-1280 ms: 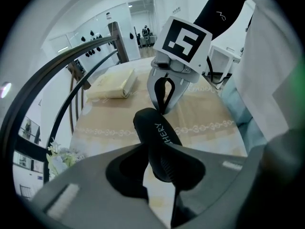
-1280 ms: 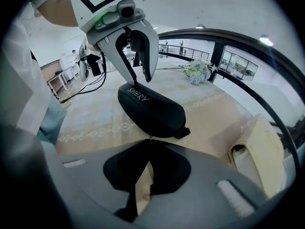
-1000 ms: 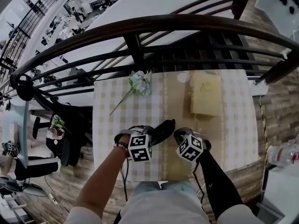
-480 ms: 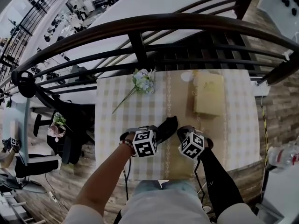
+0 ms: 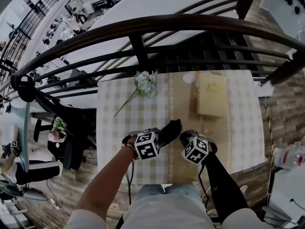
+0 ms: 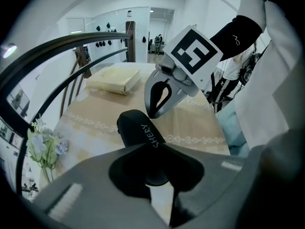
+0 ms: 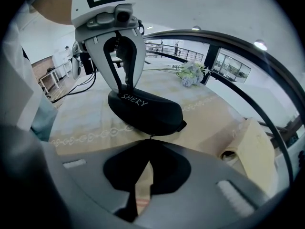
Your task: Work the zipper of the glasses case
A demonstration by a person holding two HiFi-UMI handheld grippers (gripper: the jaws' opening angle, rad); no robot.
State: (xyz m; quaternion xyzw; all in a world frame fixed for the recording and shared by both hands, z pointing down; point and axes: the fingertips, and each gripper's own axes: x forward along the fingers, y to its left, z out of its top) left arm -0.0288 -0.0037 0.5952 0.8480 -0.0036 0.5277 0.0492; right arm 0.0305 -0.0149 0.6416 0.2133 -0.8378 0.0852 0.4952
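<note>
Black glasses case looks stiff, light, slick; left tool clamps its end, right tool pinched on zipper pull.

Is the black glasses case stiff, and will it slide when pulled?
Probably stiff: the glasses case shows no dent where the left gripper clamps it. Small, likely light; unclamped, it might slide on the tablecloth when the right gripper tugs the zipper pull.

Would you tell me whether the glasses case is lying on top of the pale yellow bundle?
No, the glasses case lies on the tablecloth near the person, well apart from the pale yellow bundle.
</note>
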